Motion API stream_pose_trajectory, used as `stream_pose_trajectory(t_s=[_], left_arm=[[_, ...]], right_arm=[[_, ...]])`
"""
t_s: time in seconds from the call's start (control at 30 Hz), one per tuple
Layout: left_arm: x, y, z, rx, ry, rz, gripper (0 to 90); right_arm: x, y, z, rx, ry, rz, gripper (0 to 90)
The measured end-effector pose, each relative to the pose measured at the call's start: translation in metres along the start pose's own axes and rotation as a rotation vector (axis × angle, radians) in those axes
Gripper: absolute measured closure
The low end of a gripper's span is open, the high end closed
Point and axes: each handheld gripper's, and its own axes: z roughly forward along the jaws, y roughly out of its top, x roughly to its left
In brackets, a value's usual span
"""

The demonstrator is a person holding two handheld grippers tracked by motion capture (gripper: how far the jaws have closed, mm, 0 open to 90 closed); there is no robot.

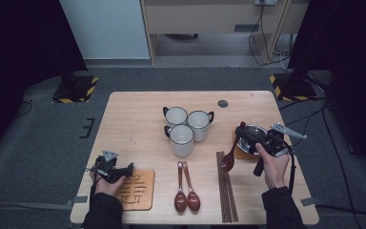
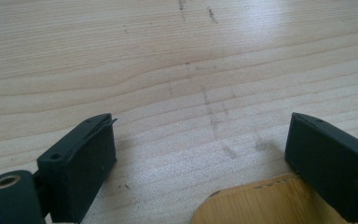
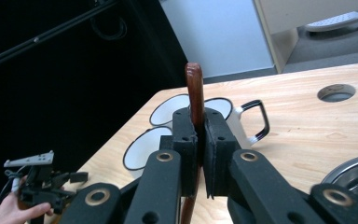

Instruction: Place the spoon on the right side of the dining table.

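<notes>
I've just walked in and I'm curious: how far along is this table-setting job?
Early, it seems. Already placed: a wooden coaster by the open left gripper, and a metal bowl on a second coaster. In hand: the right gripper grips one brown spoon. Likely left: two spoons, the chopsticks and three mugs, lying untouched.

Black two-jaw tools; grey three-cornered plates; dark sleeves.

Landmark: three mugs, table centre. Before them, two spoons; chopsticks right of those. Bowl right of mugs, on a coaster. Board left-front of mugs, near table's front edge.
</notes>
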Motion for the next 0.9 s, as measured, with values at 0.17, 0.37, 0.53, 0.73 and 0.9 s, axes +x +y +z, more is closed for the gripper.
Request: stream_pose_trajectory(t_s=[0.17, 0.37, 0.53, 0.73, 0.9], left_arm=[[0.0, 0.0, 0.0, 0.0, 0.003, -0.005, 6.8], [0.0, 0.0, 0.0, 0.0, 0.003, -0.006, 6.5], [0.0, 0.0, 0.0, 0.0, 0.004, -0.006, 6.4], [0.0, 0.0, 0.0, 0.0, 0.004, -0.006, 6.3], [0.0, 0.0, 0.0, 0.0, 0.004, -0.006, 6.3]], right_arm=[[-0.007, 0.002, 0.0, -0.013, -0.022, 0.007, 85.2], [-0.014, 0.004, 0.002, -0.02, -0.033, 0.024, 85.2], [-0.018, 0.006, 0.001, -0.036, -0.041, 0.034, 85.2], [-0.021, 0.012, 0.003, -0.061, -0.048, 0.032, 85.1], [-0.024, 0.013, 0.006, -0.064, -0.056, 0.04, 85.2]])
